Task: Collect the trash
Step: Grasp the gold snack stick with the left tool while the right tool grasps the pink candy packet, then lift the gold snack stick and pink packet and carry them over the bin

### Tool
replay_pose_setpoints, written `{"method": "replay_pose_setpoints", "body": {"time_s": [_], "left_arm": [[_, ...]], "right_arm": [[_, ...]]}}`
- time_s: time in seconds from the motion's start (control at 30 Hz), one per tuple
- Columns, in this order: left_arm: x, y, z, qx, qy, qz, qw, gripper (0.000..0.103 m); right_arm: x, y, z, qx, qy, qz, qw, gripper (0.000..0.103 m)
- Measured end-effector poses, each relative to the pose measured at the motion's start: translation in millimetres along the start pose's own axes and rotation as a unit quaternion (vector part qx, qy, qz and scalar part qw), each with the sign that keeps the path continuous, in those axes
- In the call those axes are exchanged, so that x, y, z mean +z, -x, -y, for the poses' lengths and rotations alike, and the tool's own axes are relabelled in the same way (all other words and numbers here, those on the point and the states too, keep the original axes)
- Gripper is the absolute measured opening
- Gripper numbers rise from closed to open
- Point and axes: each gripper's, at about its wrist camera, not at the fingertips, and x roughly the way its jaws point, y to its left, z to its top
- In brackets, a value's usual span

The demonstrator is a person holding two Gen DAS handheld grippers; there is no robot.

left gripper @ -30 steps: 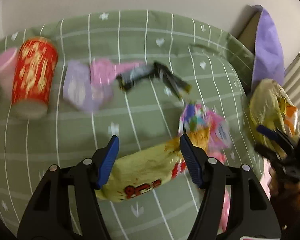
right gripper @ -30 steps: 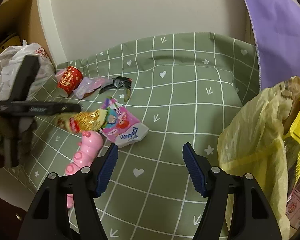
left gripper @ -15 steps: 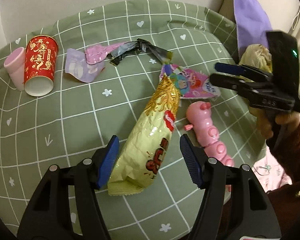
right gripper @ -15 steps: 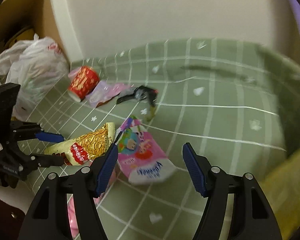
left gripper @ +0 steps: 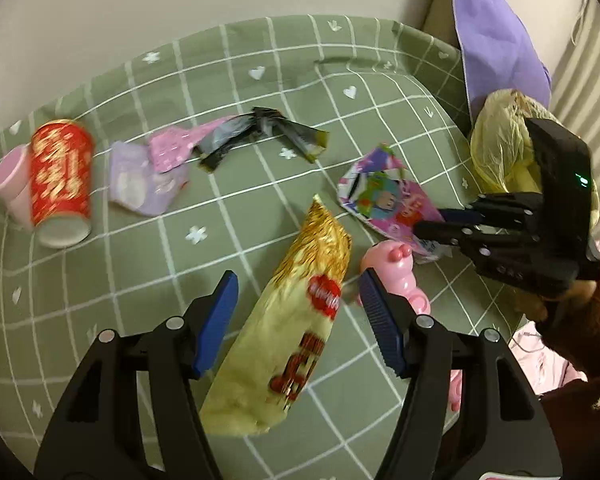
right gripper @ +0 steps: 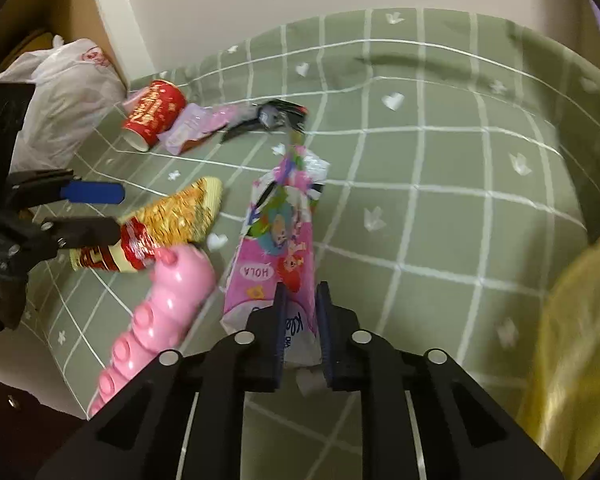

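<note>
While closing, right gripper (right gripper: 301, 320) pinches the near end of the pink tissue pack (right gripper: 276, 236) at lower centre of the right wrist view — pack squeezed between the blue pads, the rest stretching up toward mid-frame. Just left of it, pink caterpillar toy (right gripper: 168, 300), running diagonally to the lower left. Left gripper (left gripper: 298, 322), fingers apart, straddling the yellow snack bag (left gripper: 288, 344) at lower centre of the left wrist view — pads clear of the bag on both sides, bag lying on the green checked cloth (left gripper: 240, 60). Upper left of that view: red paper cup (left gripper: 60, 184) on its side, pink cup (left gripper: 6, 184) touching it, purple wrapper (left gripper: 140, 184) and dark wrapper (left gripper: 260, 128) further right. Yellow plastic bag (left gripper: 500, 144) at right edge.
</note>
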Motion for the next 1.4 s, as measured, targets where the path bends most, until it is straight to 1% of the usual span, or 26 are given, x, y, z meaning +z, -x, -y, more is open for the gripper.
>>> {"method": "replay_pose_setpoints", "body": {"time_s": [0.07,0.17,0.2,0.23,0.27,0.3,0.33,0.4,0.5,0.57,0.7,0.77,0.87,1.0,1.1,1.2,1.27,1.3,1.37,1.4], "left_arm": [[5.9,-11.4,4.0,-0.001,-0.006,-0.009,0.9999,0.06],[13.2,-24.9,9.1,-0.008,-0.008,-0.024,0.9996,0.06],[15.1,-28.1,10.3,-0.004,-0.009,-0.027,0.9996,0.058],[16.7,-31.0,11.0,0.004,-0.009,-0.03,0.9995,0.046],[17.8,-32.7,10.5,0.006,-0.005,-0.033,0.9994,0.04],[18.4,-32.6,9.2,0.005,0.001,-0.034,0.9994,0.04],[18.4,-30.1,6.8,0.002,0.011,-0.03,0.9995,0.032],[18.1,-23.8,3.3,-0.001,0.024,-0.022,0.9995,0.028],[16.3,-9.4,-2.3,0.013,0.038,-0.008,0.9991,0.027],[15.6,-0.2,-3.8,0.016,0.045,-0.002,0.9989,0.026],[17.1,22.0,-6.4,0.016,0.057,0.017,0.9981,0.026],[20.0,36.6,-7.1,0.013,0.059,0.035,0.9976,0.026],[27.3,55.1,-4.5,0.007,0.063,0.058,0.9963,0.026],[49.3,81.5,5.6,0.006,0.04,0.095,0.9947,0.026],[70.8,102.7,18.4,0.003,0.016,0.135,0.9907,0.026],[81.2,110.0,25.9,-0.005,0.004,0.149,0.9888,0.026],[84.0,110.2,29.3,-0.007,-0.006,0.152,0.9883,0.026],[83.5,108.5,28.7,-0.01,-0.006,0.15,0.9886,0.026],[81.8,104.6,23.9,-0.015,0.002,0.144,0.9894,0.027],[79.0,103.3,20.0,-0.018,0.008,0.143,0.9896,0.027]], "right_arm": [[-9.5,6.2,4.5,-0.007,-0.024,0.001,1.0,0.014],[-19.3,12.3,6.6,-0.008,-0.041,-0.001,0.999,0.014],[-22.5,14.3,5.9,-0.01,-0.042,-0.001,0.999,0.014],[-23.9,14.9,5.3,-0.012,-0.041,-0.002,0.999,0.014],[-25.6,16.0,4.9,-0.014,-0.041,-0.002,0.999,0.014],[-26.0,16.4,4.3,-0.016,-0.04,-0.001,0.999,0.014],[-27.2,18.5,5.0,-0.017,-0.041,0.0,0.999,0.014],[-28.1,23.7,6.0,-0.019,-0.044,0.007,0.999,0.014],[-28.4,29.2,5.4,-0.021,-0.045,0.016,0.999,0.014],[-27.4,34.3,4.9,-0.022,-0.049,0.021,0.998,0.014],[-23.7,47.7,1.4,-0.024,-0.043,0.03,0.998,0.014],[-21.0,58.1,-1.9,-0.035,-0.033,0.041,0.998,0.014],[-16.0,72.2,-0.9,-0.046,-0.041,0.056,0.997,0.014],[-4.5,101.3,-2.2,-0.069,-0.035,0.084,0.993,0.014],[5.1,126.0,0.5,-0.087,-0.033,0.113,0.989,0.014],[4.3,136.9,12.5,-0.075,-0.057,0.126,0.987,0.014],[-0.3,133.7,21.1,-0.054,-0.076,0.128,0.987,0.015],[-2.9,130.6,24.0,-0.048,-0.084,0.128,0.987,0.019],[-8.8,120.2,26.2,-0.037,-0.093,0.126,0.987,0.058],[-11.1,116.1,25.2,-0.024,-0.092,0.121,0.988,0.058]]}}
